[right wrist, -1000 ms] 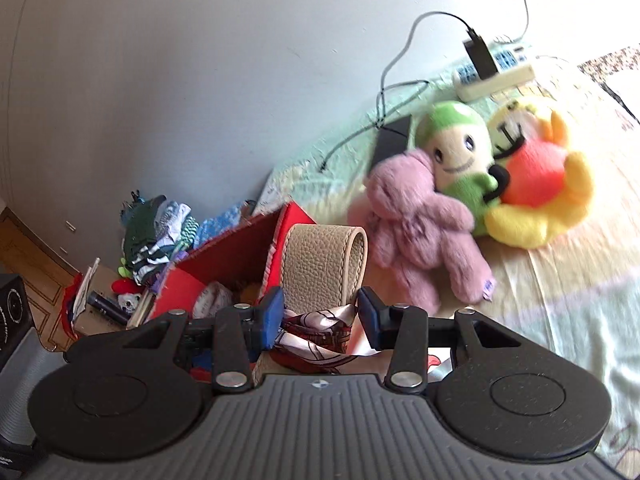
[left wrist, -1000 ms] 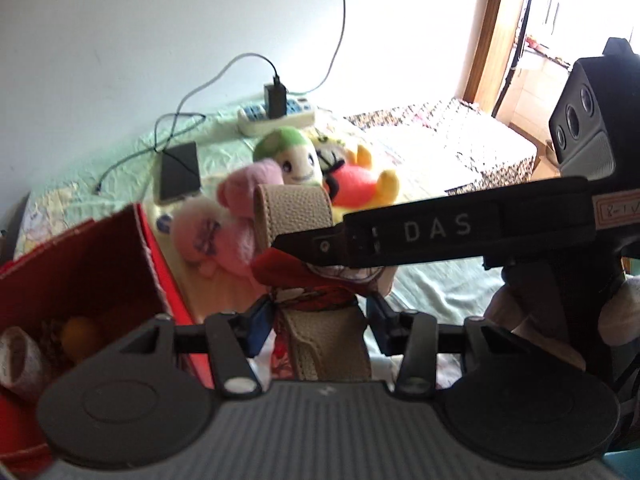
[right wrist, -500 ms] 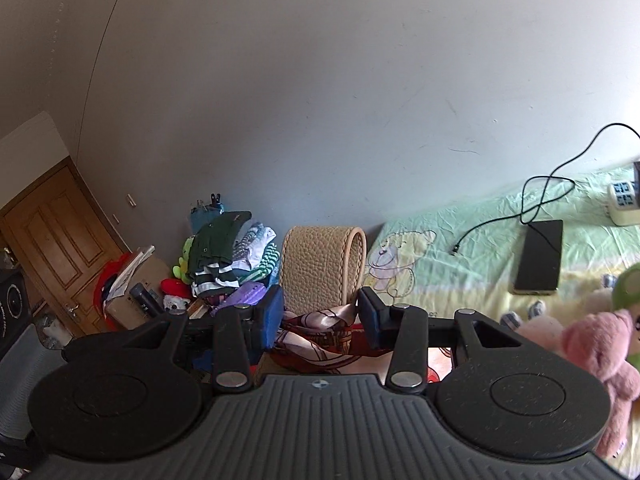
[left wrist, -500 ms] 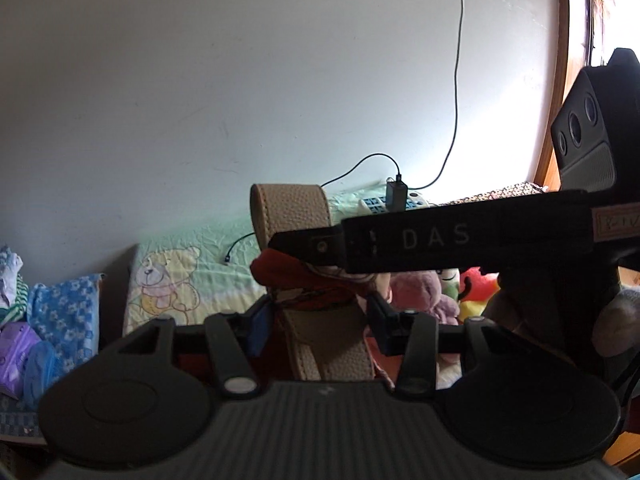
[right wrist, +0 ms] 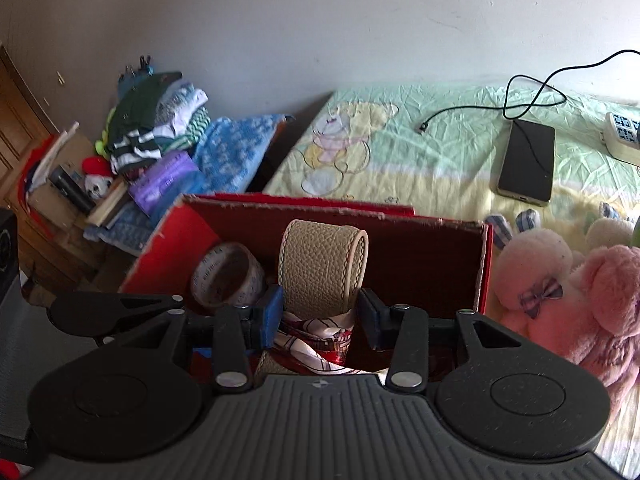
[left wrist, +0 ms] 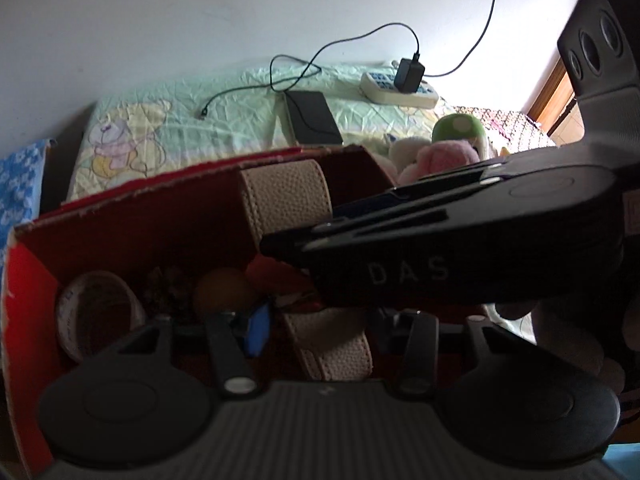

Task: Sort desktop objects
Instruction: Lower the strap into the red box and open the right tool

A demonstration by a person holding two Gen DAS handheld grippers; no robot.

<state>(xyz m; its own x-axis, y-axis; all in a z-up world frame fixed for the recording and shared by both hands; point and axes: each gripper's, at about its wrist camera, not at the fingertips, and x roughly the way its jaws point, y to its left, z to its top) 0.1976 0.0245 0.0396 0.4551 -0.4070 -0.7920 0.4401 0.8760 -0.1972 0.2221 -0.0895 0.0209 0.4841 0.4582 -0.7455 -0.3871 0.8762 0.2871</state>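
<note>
Bedsheet [right wrist: 440, 152] in pale green spreads under the red box [right wrist: 420, 256], where my two grippers meet. My right gripper [right wrist: 320, 316] grips the beige leather strap [right wrist: 320, 268] with its red patterned scarf [right wrist: 316, 336], low inside the box beside a tape roll [right wrist: 224, 276]. My left gripper [left wrist: 316, 328] stands narrowly parted around the strap's lower end, though I cannot tell whether it touches.

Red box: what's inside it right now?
Red box holds a tape roll, an orange ball, and the beige leather strap with its scarf; grippers cover the floor.
</note>
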